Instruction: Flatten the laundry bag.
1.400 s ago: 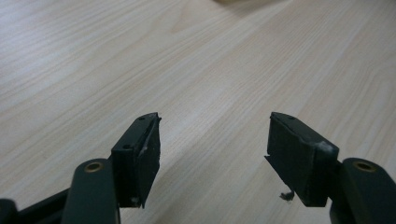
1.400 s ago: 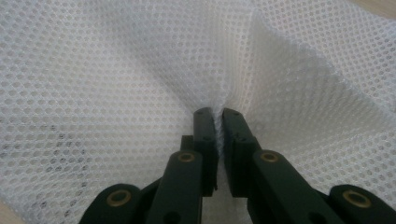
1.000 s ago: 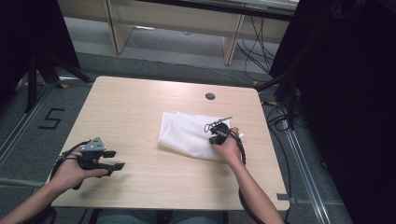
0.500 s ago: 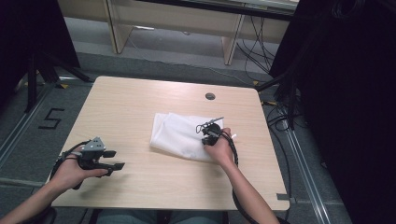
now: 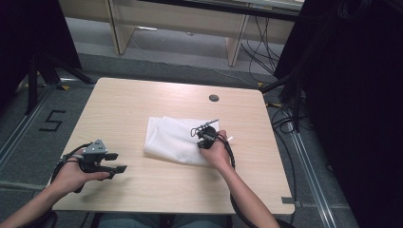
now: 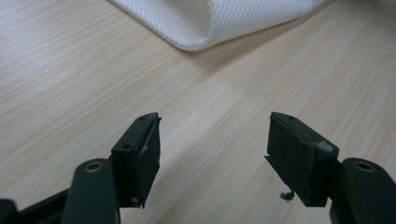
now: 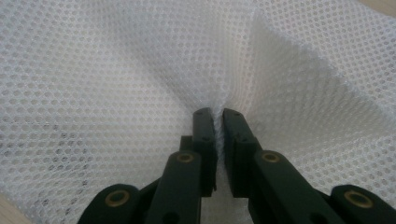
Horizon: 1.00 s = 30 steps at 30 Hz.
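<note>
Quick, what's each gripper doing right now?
Left gripper: open, holding nothing.
Right gripper: shut on the white mesh cloth.

My left gripper (image 5: 114, 163) is black with a grey three-cornered plate on top and a black cable looping off its near side. My right gripper (image 7: 218, 116) has black jaws on arms set with brass-coloured rivets. My forearms are bare, no sleeves. A black cable trails along my right arm.

1 white mesh cloth (image 5: 178, 138) mid-frame, 2 grippers: left gripper (image 5: 111, 163) lower left, right gripper (image 5: 203, 137) center; 1 table (image 5: 142, 99).
</note>
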Tool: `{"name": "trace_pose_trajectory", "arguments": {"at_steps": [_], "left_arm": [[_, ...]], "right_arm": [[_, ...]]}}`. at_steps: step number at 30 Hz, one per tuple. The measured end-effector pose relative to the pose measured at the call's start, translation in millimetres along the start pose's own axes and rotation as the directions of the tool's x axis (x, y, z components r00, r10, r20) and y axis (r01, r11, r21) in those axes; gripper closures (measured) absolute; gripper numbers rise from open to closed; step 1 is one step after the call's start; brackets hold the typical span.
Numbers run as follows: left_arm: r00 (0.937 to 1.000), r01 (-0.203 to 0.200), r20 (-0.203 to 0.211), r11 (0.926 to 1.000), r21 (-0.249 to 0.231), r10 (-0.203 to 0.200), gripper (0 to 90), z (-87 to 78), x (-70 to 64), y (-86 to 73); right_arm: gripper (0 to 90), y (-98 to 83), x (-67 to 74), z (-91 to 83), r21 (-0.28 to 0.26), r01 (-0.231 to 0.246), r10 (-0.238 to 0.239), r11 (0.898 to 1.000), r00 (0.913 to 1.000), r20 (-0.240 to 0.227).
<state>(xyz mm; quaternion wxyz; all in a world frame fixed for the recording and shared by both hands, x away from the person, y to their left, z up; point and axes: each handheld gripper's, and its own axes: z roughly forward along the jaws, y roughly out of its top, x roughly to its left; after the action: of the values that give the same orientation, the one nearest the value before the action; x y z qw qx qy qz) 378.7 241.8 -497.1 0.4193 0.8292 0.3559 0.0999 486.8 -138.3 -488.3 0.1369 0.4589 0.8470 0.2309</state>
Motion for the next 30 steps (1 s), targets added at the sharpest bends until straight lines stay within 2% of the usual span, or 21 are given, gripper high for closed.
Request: {"name": "trace_pose_trajectory", "arguments": {"at_steps": [5, 12, 14, 16, 17, 26, 30], "left_arm": [[1.0, 0.003, -0.001, 1.0, -0.004, -0.003, 34.6, 0.3, 0.1, 0.1], [1.0, 0.004, -0.003, 0.9999, -0.01, -0.004, 34.7, 0.5, -0.2, -0.1], [1.0, 0.001, -0.003, 0.9999, -0.012, -0.001, 34.7, 1.0, -0.3, -0.2], [1.0, -0.001, 0.001, 1.0, -0.004, 0.001, 34.7, 0.3, 0.0, 0.2], [1.0, -0.001, 0.001, 1.0, -0.005, 0.001, 34.7, 0.3, 0.1, 0.2], [1.0, 0.007, -0.004, 0.9998, -0.016, -0.007, 34.7, 0.9, -0.3, -0.2], [1.0, 0.0, -0.009, 0.9999, -0.011, 0.0, 34.8, 0.4, 0.3, 0.0]], "right_arm": [[84.7, 3.0, 7.8, 2.3, -0.007, 0.021, -0.021, 1.0, 0.9997, -0.014], [84.3, 6.7, 19.0, 4.3, -0.002, 0.015, -0.015, 1.0, 0.9993, -0.034], [84.1, 7.1, 19.9, 6.0, -0.017, 0.026, -0.027, 1.0, 0.9987, -0.042], [84.0, 7.8, 23.2, 5.1, -0.003, 0.009, -0.009, 1.0, 0.9989, -0.046], [83.9, 8.1, 23.6, 6.3, -0.014, 0.022, -0.023, 1.0, 0.9989, -0.041], [83.4, 11.7, 34.4, 8.9, -0.016, 0.032, -0.033, 0.999, 0.9972, -0.068], [82.9, 12.8, 38.3, 9.4, -0.017, 0.04, -0.041, 0.999, 0.9972, -0.063]]}}
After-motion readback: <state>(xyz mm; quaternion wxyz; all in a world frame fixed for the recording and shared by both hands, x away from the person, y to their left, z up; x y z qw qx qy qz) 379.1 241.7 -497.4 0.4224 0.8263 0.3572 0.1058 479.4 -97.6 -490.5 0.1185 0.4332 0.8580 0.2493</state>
